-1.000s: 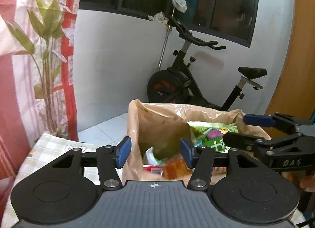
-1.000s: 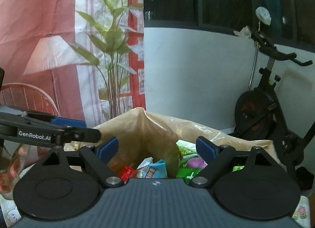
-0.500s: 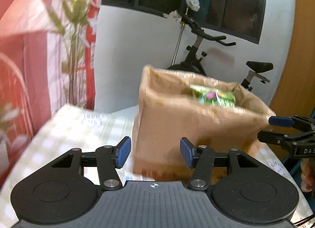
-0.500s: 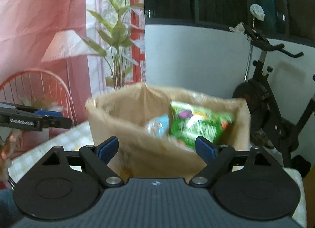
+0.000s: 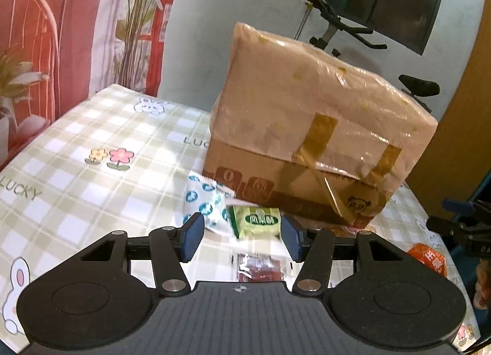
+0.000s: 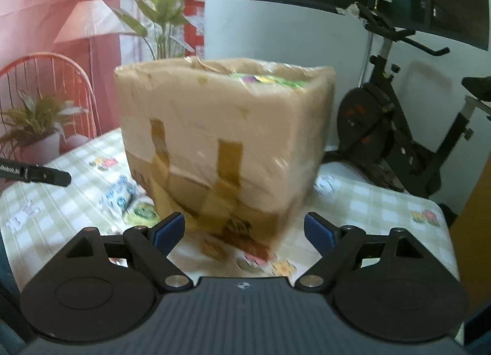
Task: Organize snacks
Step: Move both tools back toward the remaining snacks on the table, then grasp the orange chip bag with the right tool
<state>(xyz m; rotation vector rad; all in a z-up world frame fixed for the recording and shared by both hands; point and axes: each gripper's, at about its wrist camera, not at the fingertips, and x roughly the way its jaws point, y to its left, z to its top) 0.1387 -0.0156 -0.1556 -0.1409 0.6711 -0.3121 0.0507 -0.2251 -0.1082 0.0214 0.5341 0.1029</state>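
- Behind the table (image 5: 76, 140), with its checked cloth of flowers and rabbits, an exercise bike (image 6: 399, 146) stood against the white wall, and a leaf-printed curtain hung to the left.
- Your tape-patched cardboard box (image 5: 307, 128) stood upright on the cloth, open at the top; from the right wrist view a green packet (image 6: 264, 79) showed just inside its rim.
- Loose snacks lay on the cloth close to the box's near side: a blue-and-white pouch (image 5: 202, 198), a green sachet (image 5: 256, 220), a clear-wrapped red snack (image 5: 260, 267) and an orange packet (image 5: 428, 258) off to the right.
- Your left claw (image 5: 242, 240) was partly spread and held nothing; the green sachet showed beyond the gap between its pads.
- Your right claw (image 6: 244, 230) was spread wide and empty, aimed at the box's lower corner.
- You seemed to be at the approach to a pickup. Next you would likely need to lower the left claw over the green sachet, pinch it flat, then lift it into the box.
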